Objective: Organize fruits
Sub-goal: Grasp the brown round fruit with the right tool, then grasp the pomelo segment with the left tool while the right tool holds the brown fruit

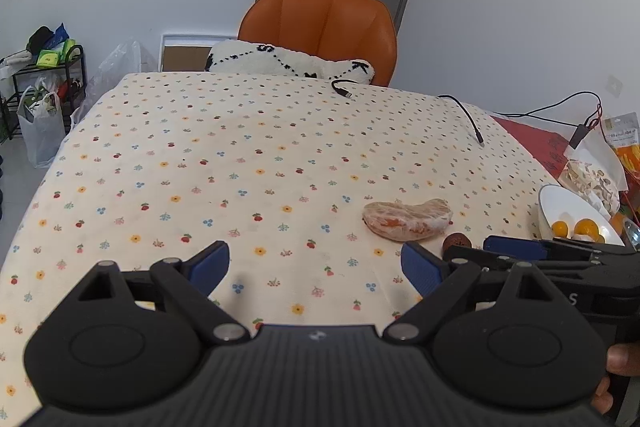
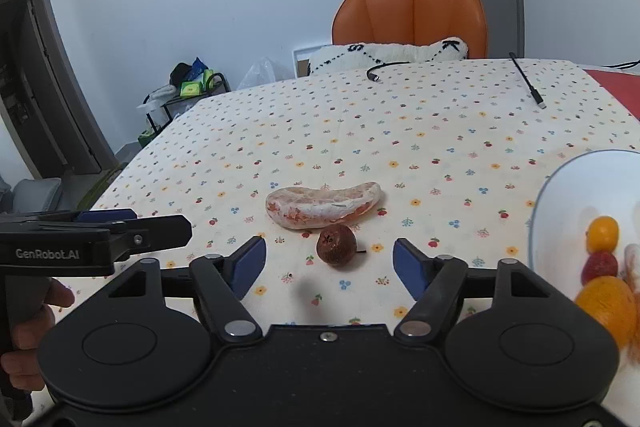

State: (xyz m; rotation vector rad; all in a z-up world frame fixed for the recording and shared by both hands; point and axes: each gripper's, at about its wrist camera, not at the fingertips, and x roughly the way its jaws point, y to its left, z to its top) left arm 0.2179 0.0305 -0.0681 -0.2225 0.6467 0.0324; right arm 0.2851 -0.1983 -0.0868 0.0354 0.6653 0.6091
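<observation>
The counter [image 1: 200, 147] under its flowered cloth lies wide and bare ahead of me and off to my left, out to the far edge where the orange chair [image 1: 320, 23] and a white cushion [image 1: 288, 61] stand against it; on my right the cloth gives way to a red strip [image 1: 532, 139] crowded with packets. My left tongs [image 1: 316, 269] hover low over the near cloth, level, spread wide with nothing between the blue pads. My right tongs [image 2: 329, 263] sit just beside them, also level and spread wide, gripping nothing, and the small brown fruit [image 2: 336, 245] lies on the cloth just ahead of the gap between their pads, touched by neither. Close behind it lies the peeled citrus segment [image 2: 323, 205], pale and curved, lengthwise across my path; I cannot tell whether the two touch. The white bowl [image 2: 560, 195] stands at my right, close to the right pad, with a small orange fruit [image 2: 602, 233], a red one [image 2: 599, 265] and a larger orange one [image 2: 608, 303] already in it. Two black cable ends [image 2: 528, 81] rest near the far edge, well apart from the fruit. From the right view my left tongs show at the left, side-on, my hand [image 2: 28, 335] on the handle.
</observation>
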